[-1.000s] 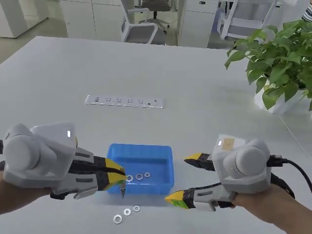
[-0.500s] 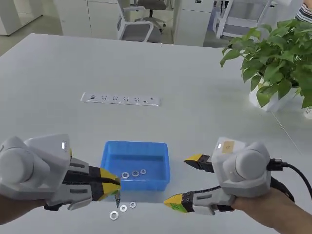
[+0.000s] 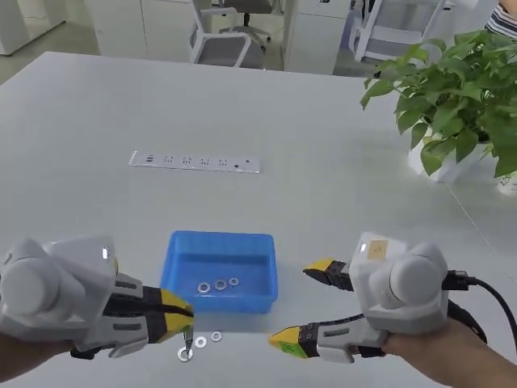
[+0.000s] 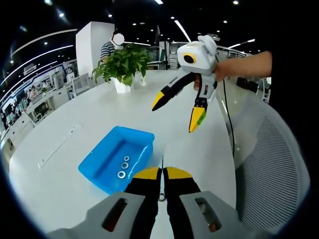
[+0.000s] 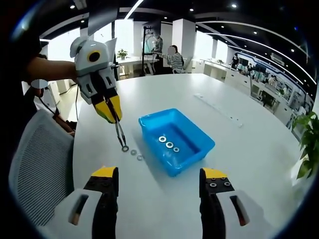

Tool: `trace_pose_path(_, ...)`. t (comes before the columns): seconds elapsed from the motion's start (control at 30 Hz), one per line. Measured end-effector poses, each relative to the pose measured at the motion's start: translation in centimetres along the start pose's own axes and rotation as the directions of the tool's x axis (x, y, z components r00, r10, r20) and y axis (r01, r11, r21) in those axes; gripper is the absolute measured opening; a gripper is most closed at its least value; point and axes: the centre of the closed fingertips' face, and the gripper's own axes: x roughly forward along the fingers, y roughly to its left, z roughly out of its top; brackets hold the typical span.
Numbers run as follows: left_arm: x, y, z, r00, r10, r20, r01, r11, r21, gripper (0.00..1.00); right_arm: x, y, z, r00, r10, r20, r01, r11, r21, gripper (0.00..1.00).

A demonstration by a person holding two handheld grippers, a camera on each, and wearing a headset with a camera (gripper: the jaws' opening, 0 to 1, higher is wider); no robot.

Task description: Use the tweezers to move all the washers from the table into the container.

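The left gripper point(image 3: 184, 312), jaws pinched together on the tweezers point(image 5: 119, 130), holds their tips down at the nearest of three loose washers point(image 5: 133, 152), which lie on the white table point(image 3: 323, 162) just below and ahead of its jaws. The blue container point(image 3: 220, 238) sits just beyond them, straight ahead of the left gripper, with three more washers point(image 3: 218, 284) in a row on its floor. The right gripper point(image 3: 295, 304) hovers beside the container, jaws spread wide with nothing between them, apart from the left gripper
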Motion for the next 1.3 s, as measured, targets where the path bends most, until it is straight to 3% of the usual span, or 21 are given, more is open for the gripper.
trace_pose_path(0.27,0.3,0.0,-0.7,0.9999,-0.007,-0.013,0.007,1.0,-0.007,0.06,-0.1,0.0,-0.3,1.0,-0.001,-0.008,0.001,1.0,0.003,0.66)
trace_pose_path(0.63,0.3,0.0,-0.4,1.0,-0.007,-0.002,0.007,1.0,-0.024,0.06,0.0,0.1,-0.5,0.9998,0.006,-0.017,-0.006,1.0,0.001,0.66)
trace_pose_path(0.87,0.5,0.1,-0.8,0.9999,-0.007,-0.008,0.007,1.0,-0.027,0.06,0.1,0.2,-0.5,0.9998,0.009,-0.018,-0.009,1.0,-0.001,0.66)
trace_pose_path(1.17,0.4,0.1,-1.2,0.9999,-0.014,-0.008,0.014,0.999,-0.033,0.06,0.4,0.8,-0.5,0.999,0.042,-0.012,-0.042,0.999,-0.021,0.64)
trace_pose_path(1.3,0.3,0.1,-1.2,0.9997,-0.02,-0.011,0.02,0.999,-0.028,0.06,0.8,1.4,0.1,0.9969,0.076,0.018,-0.075,0.996,-0.058,0.6)
